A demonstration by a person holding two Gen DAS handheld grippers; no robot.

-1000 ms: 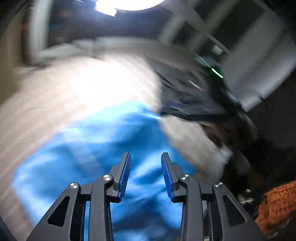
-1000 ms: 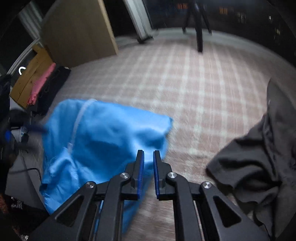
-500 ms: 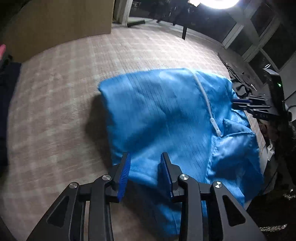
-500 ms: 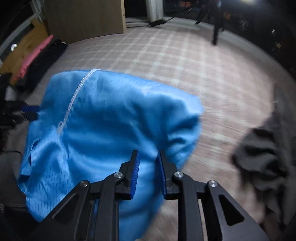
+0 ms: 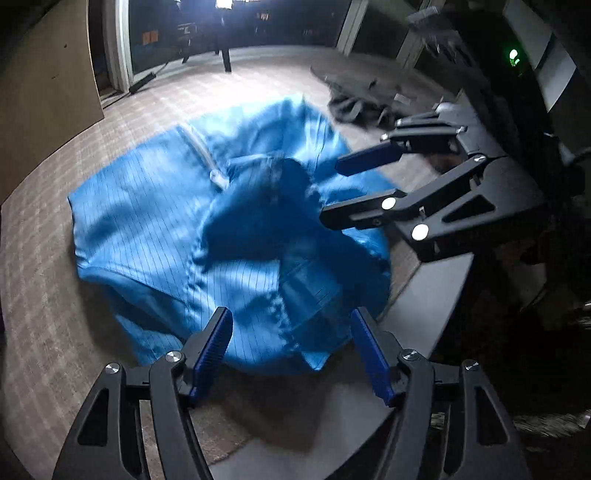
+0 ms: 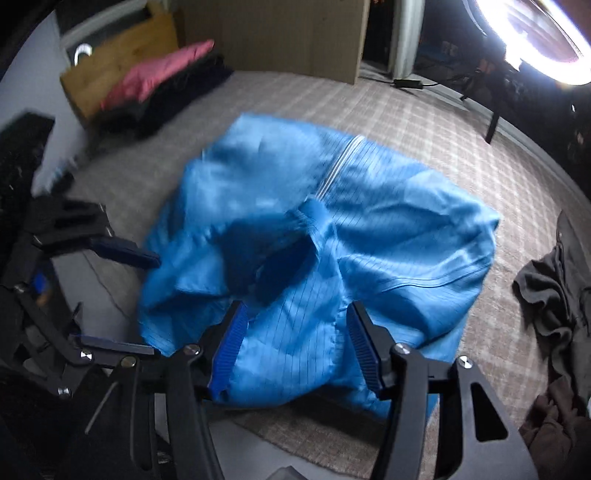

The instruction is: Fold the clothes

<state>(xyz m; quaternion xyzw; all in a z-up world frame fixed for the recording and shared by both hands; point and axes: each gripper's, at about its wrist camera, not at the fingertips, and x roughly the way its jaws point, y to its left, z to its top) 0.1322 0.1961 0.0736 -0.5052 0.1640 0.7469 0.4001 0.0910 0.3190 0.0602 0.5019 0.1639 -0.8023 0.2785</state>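
Observation:
A blue zip-up garment [image 5: 155,221] with a white zipper [image 6: 334,170] lies bunched on the plaid-covered surface [image 5: 44,295]. Its near part is folded over into a rumpled heap. My left gripper [image 5: 291,325] hovers over the near hem, its jaws opening, with blue cloth below and between them but clear of the pads. My right gripper [image 6: 295,317] is also opening over the garment's edge [image 6: 288,354], and no pad presses the cloth. Each gripper shows in the other's view: the right gripper [image 5: 332,192] and the left gripper [image 6: 153,306].
A dark grey garment [image 5: 354,107] lies crumpled beyond the blue one, and the same dark grey garment [image 6: 554,295] shows at the right. A pink item [image 6: 155,77] rests on dark folded clothes by a wooden board. A ring light [image 6: 535,33] glares. The dark table edge [image 5: 424,306] runs close by.
Both grippers, closed narrowly on the blue cloth before, now stand wide and free of it. The garment has dropped into a folded heap, and both grippers swung across toward its near edge.

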